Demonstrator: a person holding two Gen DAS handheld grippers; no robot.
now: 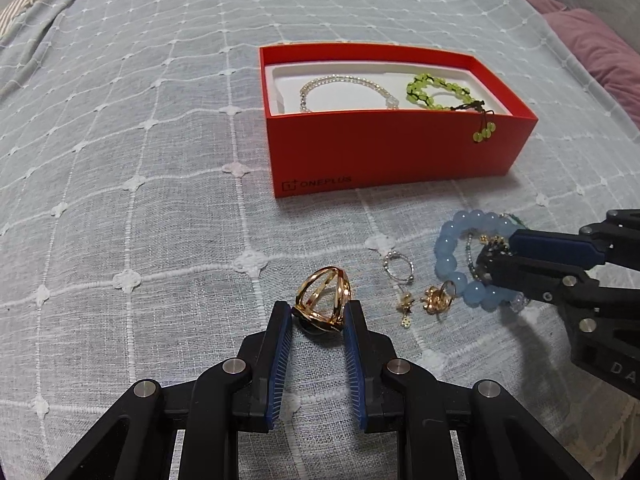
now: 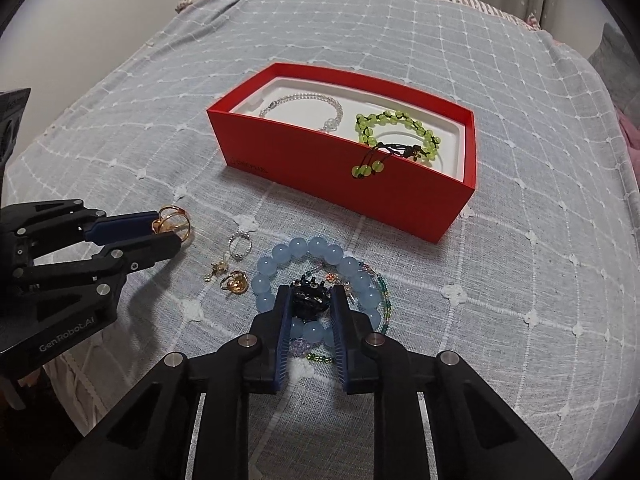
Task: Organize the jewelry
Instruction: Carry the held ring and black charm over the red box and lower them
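While my left gripper (image 1: 320,314) pinches the gold cage ring (image 1: 323,298) on the bedspread (image 1: 140,160), light, rigid and slick, my right gripper (image 2: 310,300) clamps a small dark ornate piece (image 2: 307,300), probably fragile, inside the blue bead bracelet (image 2: 316,248), near the red box (image 2: 340,168).

You have a soft woven cloth (image 1: 160,160) under everything, matt, with raised white stitched lines. The red box (image 1: 392,152) looks like smooth matt cardboard, with a white liner inside. The gold ring (image 1: 324,300) is shiny metal. The blue bead bracelet (image 2: 320,256) looks glassy and smooth. The green bead bracelet (image 2: 396,128) is glossy too, on dark cord. Your gripper arms are matt black plastic with shiny metal pins and ribbed blue pads (image 1: 280,344).
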